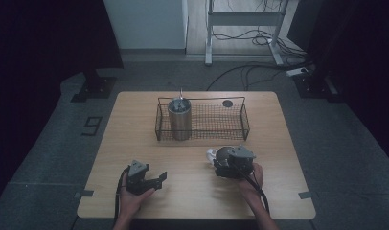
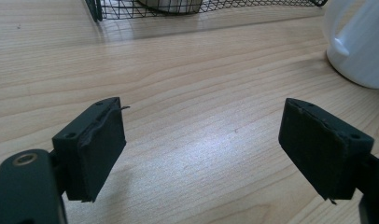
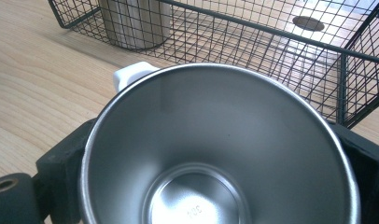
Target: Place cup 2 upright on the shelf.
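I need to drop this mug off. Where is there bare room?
Wire basket: bare mesh between the steel canister and its right wall, bar a small dark disc at the back. Tabletop: free strip between basket front and left gripper. Crowded: basket's left end, by the canister.

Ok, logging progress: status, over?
Left gripper open, empty. Right gripper shut on mug. Nothing between mug and basket.

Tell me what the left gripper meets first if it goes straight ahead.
Probably the front wall of the wire basket, after bare table. The white mug stands off to the side of the left gripper and its line, though depth is hard to judge.
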### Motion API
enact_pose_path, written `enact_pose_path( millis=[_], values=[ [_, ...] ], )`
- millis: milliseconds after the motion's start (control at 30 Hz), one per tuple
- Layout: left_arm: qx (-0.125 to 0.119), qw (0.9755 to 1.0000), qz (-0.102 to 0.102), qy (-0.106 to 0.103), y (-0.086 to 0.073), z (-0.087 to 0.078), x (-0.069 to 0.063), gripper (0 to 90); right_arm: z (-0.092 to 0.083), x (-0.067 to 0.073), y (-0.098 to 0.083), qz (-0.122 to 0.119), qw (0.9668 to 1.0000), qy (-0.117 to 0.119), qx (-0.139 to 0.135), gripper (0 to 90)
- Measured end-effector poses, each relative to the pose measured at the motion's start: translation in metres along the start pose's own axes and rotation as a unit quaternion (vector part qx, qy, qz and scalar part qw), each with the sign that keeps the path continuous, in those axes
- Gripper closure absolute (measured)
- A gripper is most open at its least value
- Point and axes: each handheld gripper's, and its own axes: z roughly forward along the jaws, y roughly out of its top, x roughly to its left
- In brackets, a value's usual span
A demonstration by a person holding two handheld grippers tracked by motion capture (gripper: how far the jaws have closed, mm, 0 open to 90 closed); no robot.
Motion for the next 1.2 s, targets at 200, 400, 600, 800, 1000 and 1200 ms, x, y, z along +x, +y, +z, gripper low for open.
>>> enact_pose_path(
  millis=[200, 400, 600, 800, 1000, 1200],
  values=[
    [0.001, 1.0000, 0.001, 0.000, 0.000, 0.001, -0.001, 14.9, -0.002, -0.003, 0.000, 0.007, 0.9999, 0.002, -0.007, 5.7],
    [0.006, 1.0000, 0.003, -0.001, -0.001, 0.002, -0.002, 14.9, -0.009, -0.006, 0.003, 0.013, 0.9997, 0.005, -0.019, 5.7],
    [0.004, 1.0000, 0.001, -0.001, -0.001, 0.003, -0.002, 14.9, -0.017, -0.009, 0.007, 0.017, 0.9994, 0.009, -0.028, 5.8],
    [0.003, 1.0000, -0.008, -0.003, 0.000, 0.001, 0.001, 14.9, -0.024, -0.010, 0.015, 0.014, 0.9992, 0.015, -0.033, 5.8],
    [0.002, 0.9999, -0.011, -0.007, -0.001, 0.002, 0.001, 15.0, -0.030, -0.021, 0.021, 0.041, 0.9977, 0.033, -0.042, 5.8],
    [0.001, 0.9998, -0.013, -0.012, -0.001, 0.001, 0.001, 15.0, -0.039, -0.028, 0.035, 0.048, 0.9970, 0.032, -0.050, 5.8]
  ],
)
